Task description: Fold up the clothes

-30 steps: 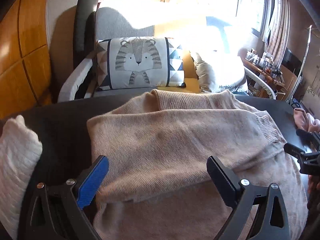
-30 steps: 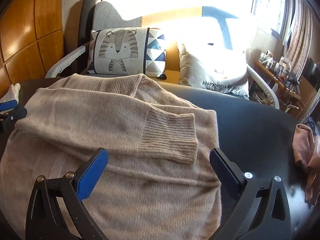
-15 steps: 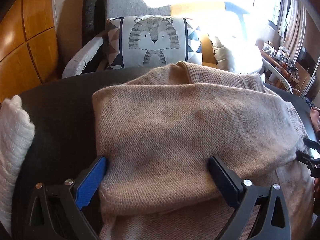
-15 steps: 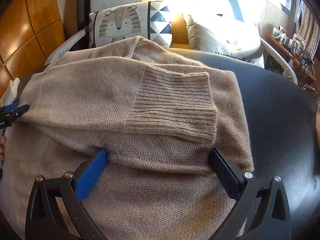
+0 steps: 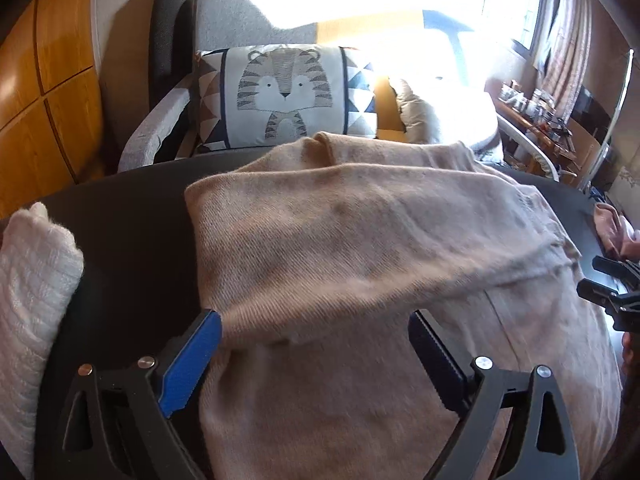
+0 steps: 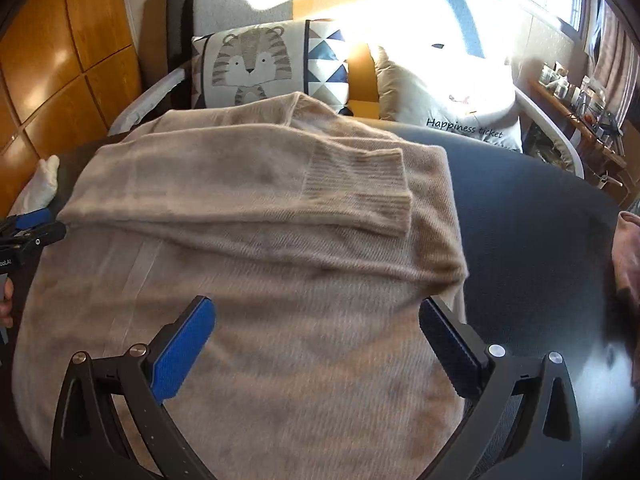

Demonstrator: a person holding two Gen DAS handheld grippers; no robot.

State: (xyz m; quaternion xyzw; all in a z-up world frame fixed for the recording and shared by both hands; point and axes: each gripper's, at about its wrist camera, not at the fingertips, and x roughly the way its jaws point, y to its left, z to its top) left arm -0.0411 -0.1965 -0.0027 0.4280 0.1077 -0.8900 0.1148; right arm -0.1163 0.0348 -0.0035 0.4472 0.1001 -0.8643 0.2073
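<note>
- The beige knit sweater (image 5: 360,248) lies spread on the dark table (image 5: 132,216), sleeves folded across the body; the ribbed cuff (image 6: 360,188) rests on top near the right edge.
- Handling judgement: soft, limp, light knit; it will drape and stretch, not slide as one piece. Pinch through doubled layers at the near hem corners or side edges.
- Left tool (image 5: 314,356): jaws wide apart and closing slightly, straddling the near sleeve fold; pads not pressing cloth.
- Right tool (image 6: 316,348): jaws wide apart above the sweater body, gripping nothing.
- Both tools angle steeply downward toward the table, side by side.
- A white knit item (image 5: 32,288) lies at the left.
</note>
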